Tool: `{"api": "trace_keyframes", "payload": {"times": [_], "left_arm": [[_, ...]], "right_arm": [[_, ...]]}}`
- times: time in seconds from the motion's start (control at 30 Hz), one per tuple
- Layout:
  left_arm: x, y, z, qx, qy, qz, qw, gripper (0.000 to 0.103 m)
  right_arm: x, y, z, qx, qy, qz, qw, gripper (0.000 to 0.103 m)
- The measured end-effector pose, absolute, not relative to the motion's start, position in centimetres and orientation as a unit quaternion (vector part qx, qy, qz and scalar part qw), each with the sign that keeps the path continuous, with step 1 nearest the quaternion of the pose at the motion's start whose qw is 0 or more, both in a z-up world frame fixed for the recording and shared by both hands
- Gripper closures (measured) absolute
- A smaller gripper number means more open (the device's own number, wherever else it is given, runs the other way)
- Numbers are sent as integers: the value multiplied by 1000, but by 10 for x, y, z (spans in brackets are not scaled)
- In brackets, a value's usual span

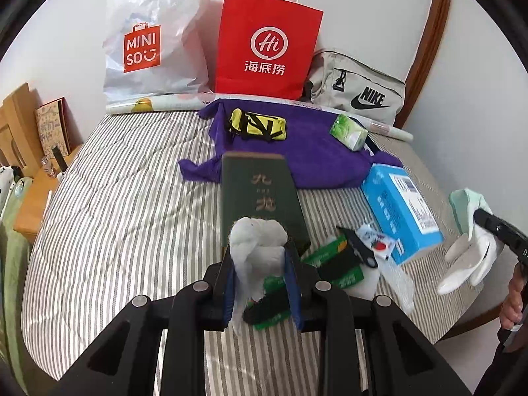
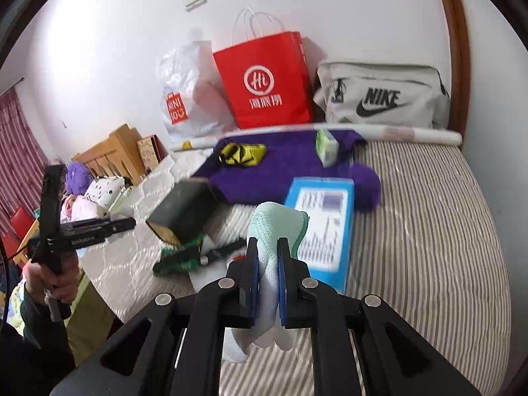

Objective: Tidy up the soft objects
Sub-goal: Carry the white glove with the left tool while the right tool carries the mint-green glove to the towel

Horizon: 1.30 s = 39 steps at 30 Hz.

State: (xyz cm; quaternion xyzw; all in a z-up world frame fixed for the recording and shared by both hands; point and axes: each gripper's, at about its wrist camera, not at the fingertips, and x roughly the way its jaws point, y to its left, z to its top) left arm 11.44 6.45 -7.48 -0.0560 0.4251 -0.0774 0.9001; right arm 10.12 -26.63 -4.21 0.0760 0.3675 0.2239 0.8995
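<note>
Two grippers were each clamped on something soft, both held up over the near end of the striped bed (image 1: 109,198). Nearest in the left wrist view, the left gripper (image 1: 260,254) had its blue pads pinched on a crumpled white cloth (image 1: 255,237), which bunched above the fingertips and trailed down between the jaws. In the right wrist view, the right gripper (image 2: 268,247) was nipped almost closed on a mint-and-white sock (image 2: 275,221); its green cuff folded over above the pads and its white toe hung below them.

Just beyond both loads lay hard clutter: a dark green book (image 1: 257,194), some green packets (image 1: 333,264) and a blue box (image 1: 399,211). Further on, a purple towel (image 1: 307,161) was spread across the bed, carrying a yellow-and-black pouch (image 1: 255,125) and a green tissue pack (image 1: 349,132).

Farthest, three bags stood in a row along the wall: a white Miniso bag (image 1: 155,43), a red paper bag (image 1: 267,43) and a grey Nike bag (image 1: 359,92). I judged these, or the towel, the likely destination, and all lay straight ahead of both tools, past the book and box. From the left gripper the red bag sat nearly dead ahead; from the right gripper it sat ahead too, with the Nike bag off to the right. Neither hand looked clearly nearer, so each would carry forward over the clutter.
</note>
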Motion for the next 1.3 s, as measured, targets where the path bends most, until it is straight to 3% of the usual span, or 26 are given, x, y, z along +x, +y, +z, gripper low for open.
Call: {"api": "trace_keyframes", "payload": {"times": [0.67, 1.3], "left_arm": [[196, 74, -53, -83, 423, -69, 900, 78], [284, 63, -75, -81, 452, -88, 884, 78]], "right_arm": [[241, -248, -11, 70, 342, 235, 907, 93], [330, -228, -46, 70, 367, 217, 902, 93]]}}
